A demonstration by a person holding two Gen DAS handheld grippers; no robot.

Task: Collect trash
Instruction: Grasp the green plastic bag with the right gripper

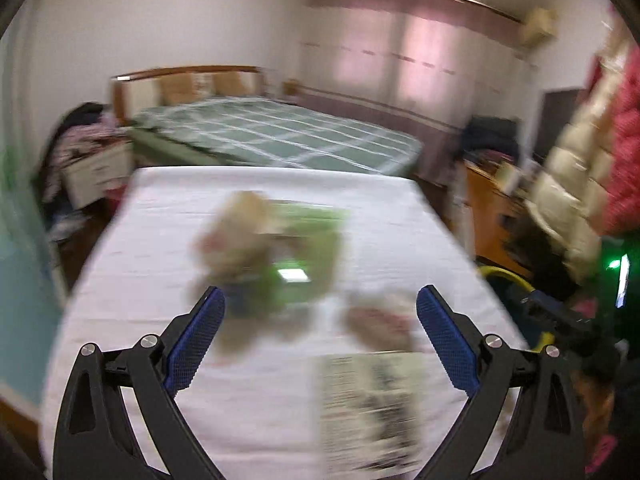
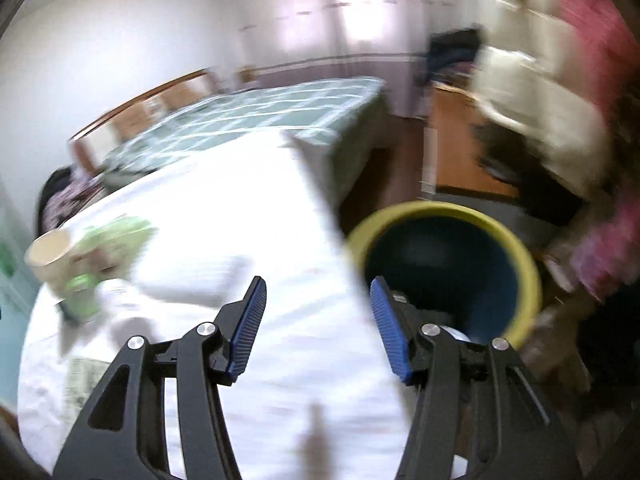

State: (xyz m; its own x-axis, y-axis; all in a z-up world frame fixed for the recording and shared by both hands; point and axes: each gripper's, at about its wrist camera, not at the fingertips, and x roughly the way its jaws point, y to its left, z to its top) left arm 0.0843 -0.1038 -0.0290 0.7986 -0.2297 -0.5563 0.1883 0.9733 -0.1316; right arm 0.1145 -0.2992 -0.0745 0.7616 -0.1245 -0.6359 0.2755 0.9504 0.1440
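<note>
Left wrist: left tongs (image 1: 320, 304) wide, empty; one cup (image 1: 244, 216), one newspaper (image 1: 372, 408). Right tongs (image 2: 318, 294) parted, empty; one bin (image 2: 532, 276).

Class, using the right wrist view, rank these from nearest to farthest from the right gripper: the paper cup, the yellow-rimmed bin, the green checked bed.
1. Yellow-rimmed bin: just right of the right gripper, beside the table.
2. Paper cup: far left on the white table.
3. Green checked bed: beyond the table.

White cloth (image 1: 248, 400) covers table; paper cup (image 2: 50, 258)
</note>
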